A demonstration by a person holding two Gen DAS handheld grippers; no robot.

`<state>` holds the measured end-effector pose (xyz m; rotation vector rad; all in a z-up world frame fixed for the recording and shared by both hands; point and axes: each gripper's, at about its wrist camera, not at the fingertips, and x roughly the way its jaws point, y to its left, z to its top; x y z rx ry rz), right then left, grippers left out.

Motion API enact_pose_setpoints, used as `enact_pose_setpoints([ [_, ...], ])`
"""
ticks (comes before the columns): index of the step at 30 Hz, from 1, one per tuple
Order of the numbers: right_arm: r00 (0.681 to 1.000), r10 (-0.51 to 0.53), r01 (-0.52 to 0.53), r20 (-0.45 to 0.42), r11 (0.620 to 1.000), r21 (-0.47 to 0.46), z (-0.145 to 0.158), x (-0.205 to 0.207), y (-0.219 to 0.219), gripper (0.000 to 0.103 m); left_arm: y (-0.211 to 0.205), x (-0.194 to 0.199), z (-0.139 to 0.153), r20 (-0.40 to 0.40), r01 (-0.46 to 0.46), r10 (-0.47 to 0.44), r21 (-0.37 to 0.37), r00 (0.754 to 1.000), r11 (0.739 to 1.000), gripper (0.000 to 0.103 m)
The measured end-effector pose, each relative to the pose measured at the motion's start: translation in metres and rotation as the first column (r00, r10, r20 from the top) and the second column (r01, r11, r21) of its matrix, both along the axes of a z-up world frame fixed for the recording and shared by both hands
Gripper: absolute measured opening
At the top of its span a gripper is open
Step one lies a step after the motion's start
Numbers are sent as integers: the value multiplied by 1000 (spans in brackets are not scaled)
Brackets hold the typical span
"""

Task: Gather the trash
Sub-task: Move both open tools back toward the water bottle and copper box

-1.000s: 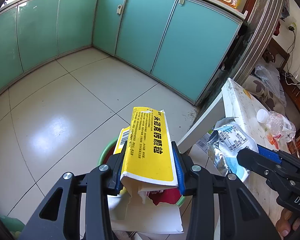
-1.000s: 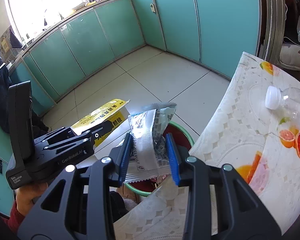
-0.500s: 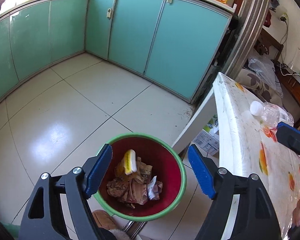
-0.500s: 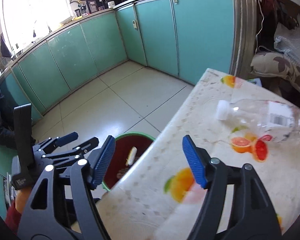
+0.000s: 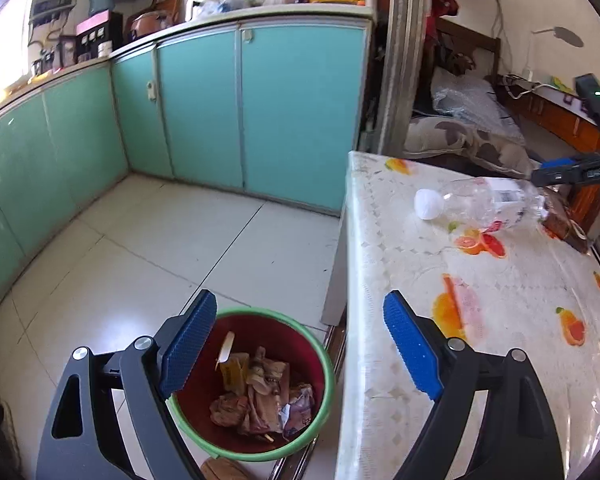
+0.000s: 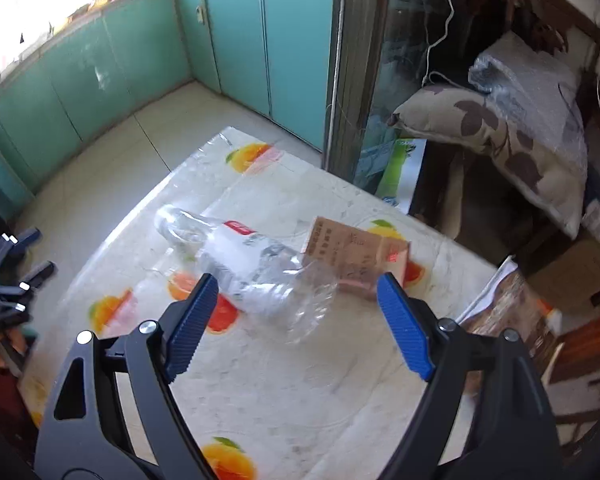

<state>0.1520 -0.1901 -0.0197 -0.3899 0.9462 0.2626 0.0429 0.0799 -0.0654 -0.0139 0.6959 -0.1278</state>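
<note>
A red bin with a green rim (image 5: 322,356) stands on the floor beside the table and holds a yellow carton (image 5: 234,370) and crumpled wrappers (image 5: 268,400). My left gripper (image 5: 300,340) hangs above the bin's right edge; its jaws are opening and nothing is between them. On the table lies a clear plastic bottle (image 6: 260,272) (image 5: 484,200) with a white cap (image 5: 428,203), and behind it a brown paper carton (image 6: 356,252). My right gripper (image 6: 294,322) hovers over the bottle's base with its jaws opening and empty; it also shows as the right gripper (image 5: 572,172) far right.
The table (image 5: 400,280) carries a fruit-print plastic cover. Teal cabinets (image 5: 292,120) line the tiled floor (image 5: 160,240). A patterned cushion (image 6: 500,132) and bubble wrap (image 6: 532,76) lie beyond the table. A brown packet (image 6: 500,312) sits at the table's right edge.
Both grippers let go of their trash: the yellow carton and silver wrapper dropped into the bin. Both jaws widened, and the right gripper swung over the table to the bottle.
</note>
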Motion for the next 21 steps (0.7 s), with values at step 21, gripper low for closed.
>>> enact_pose_setpoints([
  [21,856,315,-364,-409,930,-45,-55,85,-24,92,-8,25,-16,-104,92,-141,-379,985,921,93],
])
